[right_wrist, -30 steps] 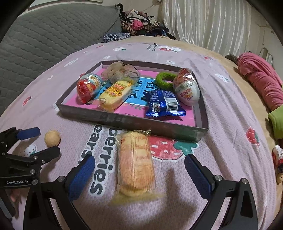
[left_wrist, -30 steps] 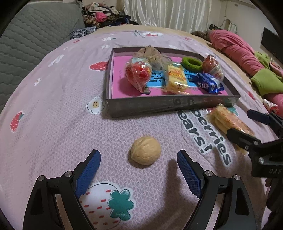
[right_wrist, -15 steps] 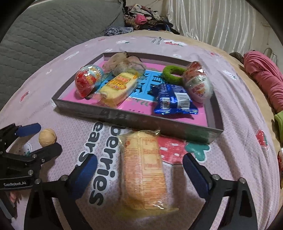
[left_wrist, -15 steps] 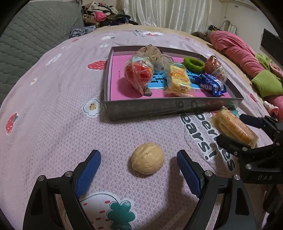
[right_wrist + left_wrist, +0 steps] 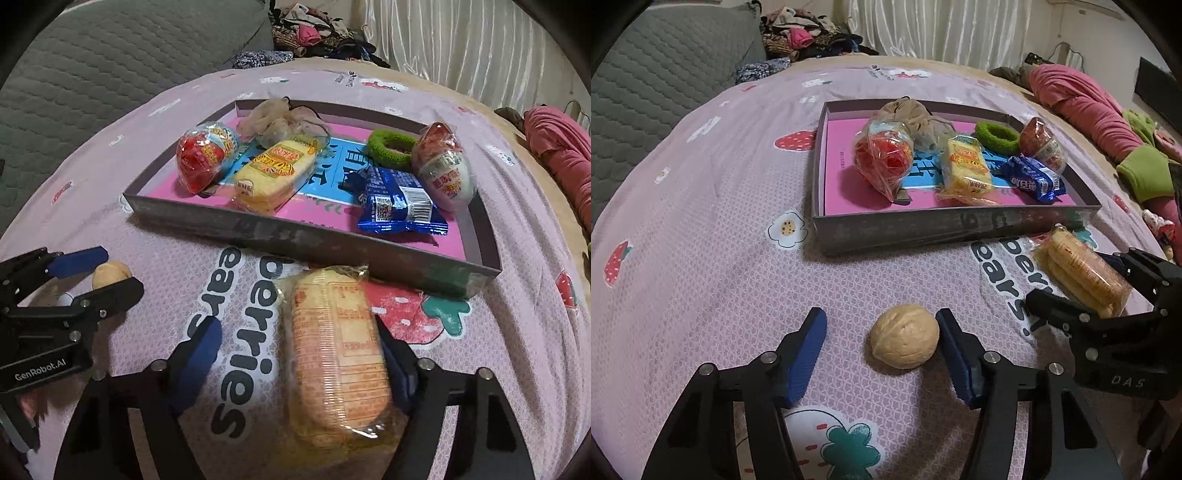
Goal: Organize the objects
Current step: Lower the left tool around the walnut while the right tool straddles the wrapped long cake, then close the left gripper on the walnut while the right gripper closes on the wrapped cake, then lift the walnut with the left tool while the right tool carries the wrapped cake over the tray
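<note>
Now: left gripper (image 5: 881, 354) jaws closing, walnut (image 5: 904, 341) between, one pad touching, other apart | right gripper (image 5: 299, 354) jaws closing around cracker packet (image 5: 338, 354), not yet clamped | both lie on bed (image 5: 701, 221) before tray (image 5: 923, 230) near edge.

One walnut (image 5: 904, 340), one cracker pack (image 5: 338, 354), one tray (image 5: 332, 243), two wrapped eggs (image 5: 205, 157), two scrunchies (image 5: 389, 146), two claws (image 5: 879, 354)

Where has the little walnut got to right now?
The walnut lies on the pink bedspread, outside the tray and nearer the camera, between the closing jaws of the left gripper; the right-hand pad is at its side, the other still apart.
</note>
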Tool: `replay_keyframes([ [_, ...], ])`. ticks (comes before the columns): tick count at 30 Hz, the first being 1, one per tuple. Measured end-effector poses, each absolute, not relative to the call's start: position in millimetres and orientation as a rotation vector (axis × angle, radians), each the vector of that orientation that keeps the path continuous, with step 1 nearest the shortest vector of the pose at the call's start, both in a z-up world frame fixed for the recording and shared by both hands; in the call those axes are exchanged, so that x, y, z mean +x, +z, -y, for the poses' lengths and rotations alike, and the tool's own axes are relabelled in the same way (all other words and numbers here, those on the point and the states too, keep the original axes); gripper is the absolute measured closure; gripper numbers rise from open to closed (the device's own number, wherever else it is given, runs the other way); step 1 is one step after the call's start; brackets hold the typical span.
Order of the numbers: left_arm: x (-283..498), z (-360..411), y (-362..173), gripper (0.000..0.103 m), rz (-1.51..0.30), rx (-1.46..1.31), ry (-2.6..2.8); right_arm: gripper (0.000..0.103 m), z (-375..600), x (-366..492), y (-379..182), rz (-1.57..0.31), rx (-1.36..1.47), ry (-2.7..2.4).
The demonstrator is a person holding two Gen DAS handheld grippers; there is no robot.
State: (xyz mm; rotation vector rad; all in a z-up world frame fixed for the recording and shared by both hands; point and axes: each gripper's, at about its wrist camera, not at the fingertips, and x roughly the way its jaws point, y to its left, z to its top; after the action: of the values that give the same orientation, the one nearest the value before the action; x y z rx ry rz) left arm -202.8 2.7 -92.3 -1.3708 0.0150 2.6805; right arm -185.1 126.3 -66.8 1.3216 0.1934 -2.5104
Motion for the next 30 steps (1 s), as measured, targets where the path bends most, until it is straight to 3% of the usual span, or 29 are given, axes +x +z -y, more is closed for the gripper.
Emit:
replay_keyframes([
  [4, -199, -8, -90, 0.068, -0.018, -1.351, 2.655, 0.041, -126, -183, -67, -0.196, 1.32, -2.504],
  [9, -196, -13, -90, 0.068, -0.047, -1.35, 2.65, 0.062, -127, -183, -65, -0.188, 1.309, -2.494],
  [20, -190, -13, -82, 0.068, -0.055, -1.325, 2.682, 0.064, -137, -169, -52, -0.106, 1.234, -2.51],
  [30, -179, -14, -38, 0.068, -0.048, -1.249, 2.727, 0.064, -137, -154, 2, -0.135, 1.129, -2.538],
])
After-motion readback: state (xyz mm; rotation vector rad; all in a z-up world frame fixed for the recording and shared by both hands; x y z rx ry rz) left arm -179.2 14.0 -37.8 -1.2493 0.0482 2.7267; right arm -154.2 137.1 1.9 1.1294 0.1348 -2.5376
